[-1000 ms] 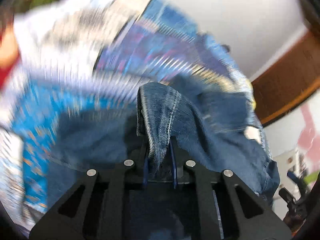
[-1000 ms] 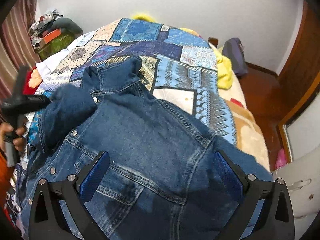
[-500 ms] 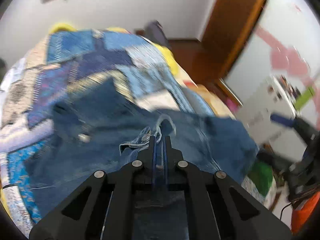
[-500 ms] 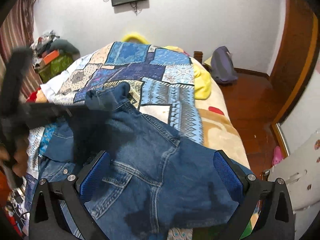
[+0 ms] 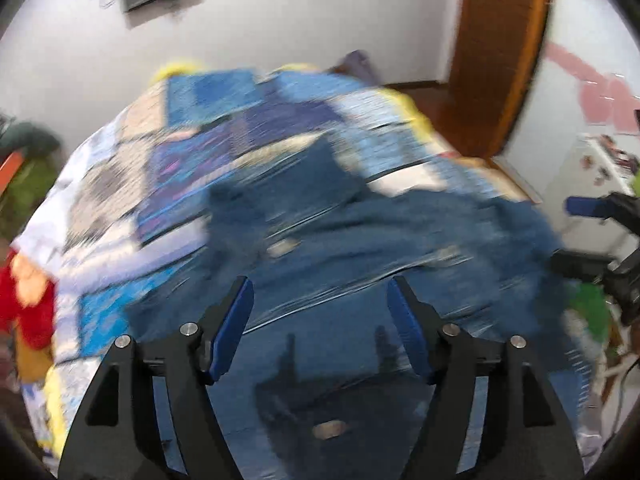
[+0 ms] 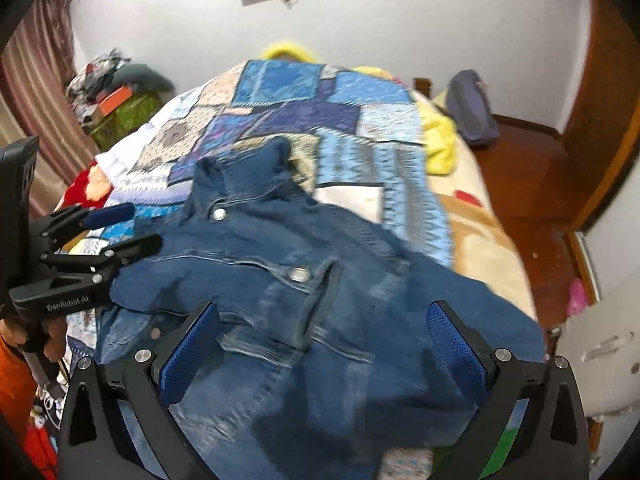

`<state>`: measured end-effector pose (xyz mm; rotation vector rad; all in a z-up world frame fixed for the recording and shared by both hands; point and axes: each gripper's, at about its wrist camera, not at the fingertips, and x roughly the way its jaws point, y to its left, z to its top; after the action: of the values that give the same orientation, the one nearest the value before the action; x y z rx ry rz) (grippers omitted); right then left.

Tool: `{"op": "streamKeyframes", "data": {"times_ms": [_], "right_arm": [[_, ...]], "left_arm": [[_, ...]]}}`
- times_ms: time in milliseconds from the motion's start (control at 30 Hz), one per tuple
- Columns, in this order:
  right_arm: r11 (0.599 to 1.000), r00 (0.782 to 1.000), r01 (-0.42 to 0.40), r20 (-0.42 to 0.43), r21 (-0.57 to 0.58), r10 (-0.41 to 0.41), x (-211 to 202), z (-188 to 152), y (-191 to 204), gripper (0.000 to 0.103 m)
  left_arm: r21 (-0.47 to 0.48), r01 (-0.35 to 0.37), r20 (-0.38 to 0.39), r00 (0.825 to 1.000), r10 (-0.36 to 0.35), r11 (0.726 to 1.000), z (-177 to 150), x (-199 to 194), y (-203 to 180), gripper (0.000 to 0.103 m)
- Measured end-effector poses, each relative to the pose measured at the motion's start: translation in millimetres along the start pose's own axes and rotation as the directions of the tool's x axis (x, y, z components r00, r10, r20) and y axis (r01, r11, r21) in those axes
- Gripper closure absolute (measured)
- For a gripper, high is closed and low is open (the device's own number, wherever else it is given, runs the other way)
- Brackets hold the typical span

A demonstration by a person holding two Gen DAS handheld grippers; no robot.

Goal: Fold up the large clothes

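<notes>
A blue denim jacket (image 6: 304,280) lies on the bed with its collar toward the far end and metal buttons showing; its left side is folded over the front. It also shows, blurred, in the left wrist view (image 5: 360,264). My left gripper (image 5: 320,320) is open and empty above the jacket; in the right wrist view it (image 6: 120,228) hovers at the jacket's left edge. My right gripper (image 6: 324,344) is open and empty over the jacket's near hem, and shows at the right edge of the left wrist view (image 5: 600,232).
A blue patchwork quilt (image 6: 304,112) covers the bed, with a yellow blanket (image 6: 438,140) along its right side. A clothes pile and boxes (image 6: 112,96) stand at the far left. A wooden floor (image 6: 532,184) and a bag (image 6: 472,108) lie to the right.
My left gripper has let go of the denim fold it held and opened wide. It has drawn back to the jacket's left side. The folded part now lies on the jacket.
</notes>
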<state>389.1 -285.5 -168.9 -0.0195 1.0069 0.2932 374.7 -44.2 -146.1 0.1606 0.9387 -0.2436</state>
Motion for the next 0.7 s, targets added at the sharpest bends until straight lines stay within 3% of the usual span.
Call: {"op": "streamKeyframes", "data": {"times_ms": [200, 367, 500, 700], "right_arm": [[0.998, 0.994, 0.05, -0.095, -0.031, -0.052, 72.7, 18.3, 38.0, 0.0], [0.996, 0.971, 0.087, -0.222, -0.013, -0.088, 128.1, 14.5, 39.5, 0.0], [0.99, 0.948, 0.125, -0.288, -0.066, -0.138, 145.2, 1.5, 28.5, 0.0], [0.992, 0.954, 0.052, -0.301, 0.117, -0.015, 115.3, -7.3, -17.4, 0.0]], "left_arm": [[-0.084, -0.114, -0.159, 0.982, 0.099, 0.99, -56.8, 46.3, 77.6, 0.034], [-0.128, -0.163, -0.247, 0.96, 0.128, 0.978, -96.9, 82.5, 106.7, 0.033], [-0.171, -0.155, -0.217, 0.969, 0.116, 0.973, -114.2, 87.1, 114.2, 0.025], [-0.135, -0.201, -0.185, 0.967, 0.174, 0.97, -121.4, 83.5, 103.9, 0.021]]}}
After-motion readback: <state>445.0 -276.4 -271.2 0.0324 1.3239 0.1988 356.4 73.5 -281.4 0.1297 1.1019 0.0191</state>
